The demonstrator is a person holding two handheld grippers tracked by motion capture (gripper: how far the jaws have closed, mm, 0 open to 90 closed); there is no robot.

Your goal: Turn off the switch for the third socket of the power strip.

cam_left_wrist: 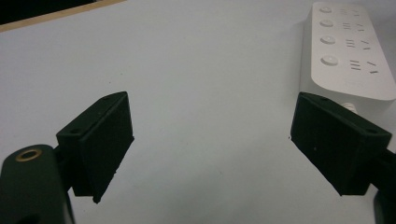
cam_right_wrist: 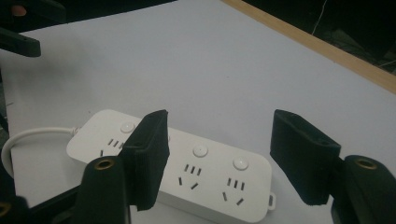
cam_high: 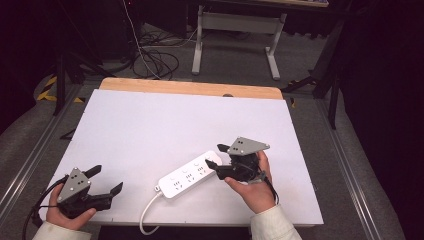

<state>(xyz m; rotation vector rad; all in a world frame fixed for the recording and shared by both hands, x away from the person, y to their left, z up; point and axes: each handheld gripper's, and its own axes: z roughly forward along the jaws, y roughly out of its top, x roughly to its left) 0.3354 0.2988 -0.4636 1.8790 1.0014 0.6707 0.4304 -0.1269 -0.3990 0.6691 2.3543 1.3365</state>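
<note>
On the white counter point(cam_high: 150, 130), a white power strip point(cam_high: 187, 175) lies flat near the front edge, its white cable point(cam_high: 146, 212) curling off that edge. Right gripper point(cam_high: 214, 156) is held at the strip's far end, jaws released and spread, nothing between them. Left gripper point(cam_high: 106, 181) sits at the front-left corner, well apart from the strip, jaws likewise released. The strip carries 4 round buttons point(cam_left_wrist: 329, 60).

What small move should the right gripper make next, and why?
Probably lower the right gripper and close it across the power strip. Its jaws are open above the strip's far end, holding nothing, while the left gripper waits open, apart from the strip.
</note>
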